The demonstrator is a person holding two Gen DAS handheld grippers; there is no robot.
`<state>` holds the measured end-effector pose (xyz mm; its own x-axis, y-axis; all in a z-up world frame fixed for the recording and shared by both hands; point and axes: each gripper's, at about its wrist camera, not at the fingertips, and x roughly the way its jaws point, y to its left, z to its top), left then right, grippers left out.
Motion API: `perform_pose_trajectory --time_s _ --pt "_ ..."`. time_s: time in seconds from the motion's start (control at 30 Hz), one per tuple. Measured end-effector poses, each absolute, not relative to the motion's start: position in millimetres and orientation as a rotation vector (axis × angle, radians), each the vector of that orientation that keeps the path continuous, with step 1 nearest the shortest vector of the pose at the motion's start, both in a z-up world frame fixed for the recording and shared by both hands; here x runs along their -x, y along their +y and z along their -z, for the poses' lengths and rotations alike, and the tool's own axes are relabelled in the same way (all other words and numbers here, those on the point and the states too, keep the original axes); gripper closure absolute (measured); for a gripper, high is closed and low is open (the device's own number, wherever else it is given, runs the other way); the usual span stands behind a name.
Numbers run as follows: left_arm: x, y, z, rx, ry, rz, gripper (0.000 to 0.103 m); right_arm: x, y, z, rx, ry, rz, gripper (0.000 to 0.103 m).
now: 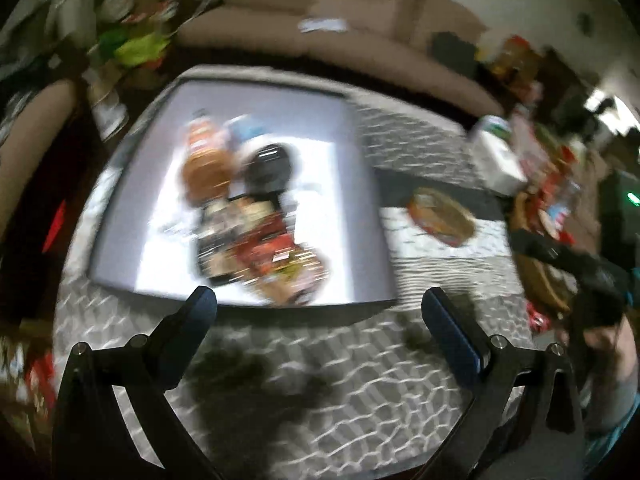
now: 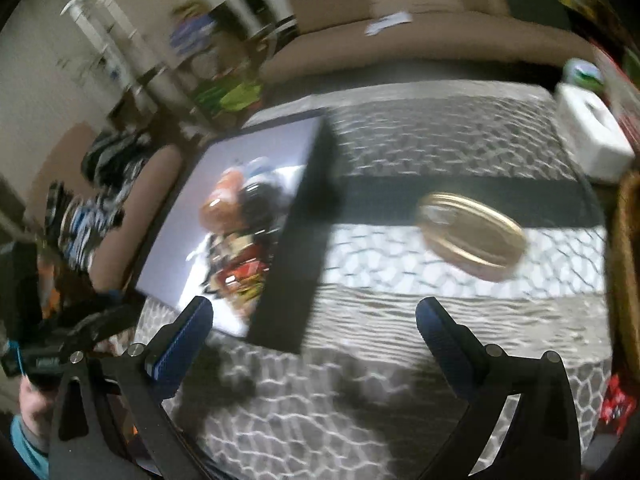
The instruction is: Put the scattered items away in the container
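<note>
Right wrist view, nearest first: the right gripper [image 2: 314, 326] has its jaws spread wide and empty above the patterned tablecloth [image 2: 360, 420]. Beyond it lies the oval tin [image 2: 472, 236], alone on the cloth, well apart from the container [image 2: 308, 216] to its left. The tin looks rigid, light and smooth — likely slippery, so pinching across its narrow sides seems safest. Left wrist view shows the left gripper [image 1: 320, 312] likewise spread and empty, and looks straight into the container at the blurred packets [image 1: 264, 248] and jars already inside — contents half hidden in the other view.
</note>
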<state>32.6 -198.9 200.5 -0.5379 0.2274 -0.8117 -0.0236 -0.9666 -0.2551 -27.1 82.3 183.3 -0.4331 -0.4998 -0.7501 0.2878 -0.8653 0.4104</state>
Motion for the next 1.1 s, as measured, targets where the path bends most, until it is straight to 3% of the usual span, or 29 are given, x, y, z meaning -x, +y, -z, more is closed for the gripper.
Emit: perform_pose_trajectory --time_s 0.2,0.43,0.77,1.1 --pt "-10 -102 -186 1.337 -0.089 -2.526 0.000 40 169 -160 -1.338 -0.485 2.348 0.000" --pt "31 -24 -148 1.326 0.013 -2.456 0.000 64 209 -126 -1.355 -0.446 2.351 0.000" --pt "86 -1 -78 1.413 -0.041 -2.616 0.000 82 227 -64 -1.389 -0.386 2.512 0.000" --pt "94 -9 -29 1.488 -0.106 -2.648 0.000 82 210 -29 -1.375 -0.195 2.565 0.000"
